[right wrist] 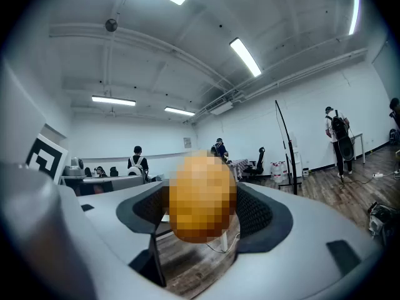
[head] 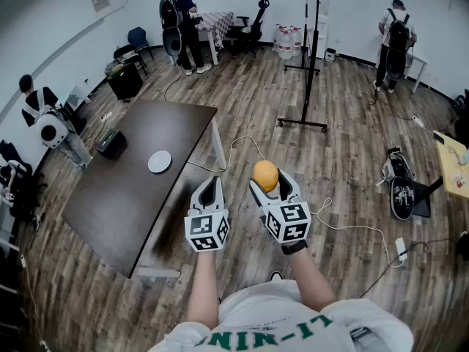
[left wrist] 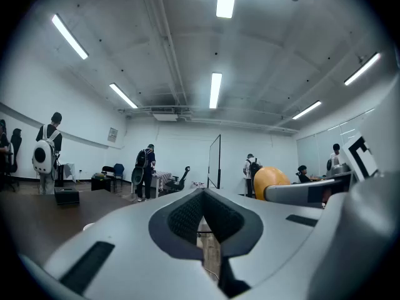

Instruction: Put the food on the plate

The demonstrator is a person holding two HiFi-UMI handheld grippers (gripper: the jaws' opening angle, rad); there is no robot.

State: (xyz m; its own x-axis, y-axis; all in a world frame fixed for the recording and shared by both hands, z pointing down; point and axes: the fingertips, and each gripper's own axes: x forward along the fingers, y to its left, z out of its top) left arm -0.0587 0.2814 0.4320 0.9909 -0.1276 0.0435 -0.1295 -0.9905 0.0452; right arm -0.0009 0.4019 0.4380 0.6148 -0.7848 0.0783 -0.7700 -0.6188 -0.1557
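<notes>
Over the wood-plank floor (head: 344, 145), just off the table's near corner, I held both grippers level, side by side. My right gripper (head: 270, 182) was clamped on the food (head: 265, 173), a round, smooth-skinned, orange-yellow lump. It sat pinched between dark mesh-textured pads (right wrist: 257, 214), up in the air. My left gripper (head: 209, 184) had its jaws closed on themselves, the same dark meshed pads (left wrist: 184, 220) meeting at the tips, set in smooth grey plastic shells. The plate (head: 160, 161) was small, round, white and glossy. It lay flat on the long dark-brown matte table (head: 132, 204), well apart from the food. Each gripper carried a cube (head: 207, 233) with black-and-white square markers.
</notes>
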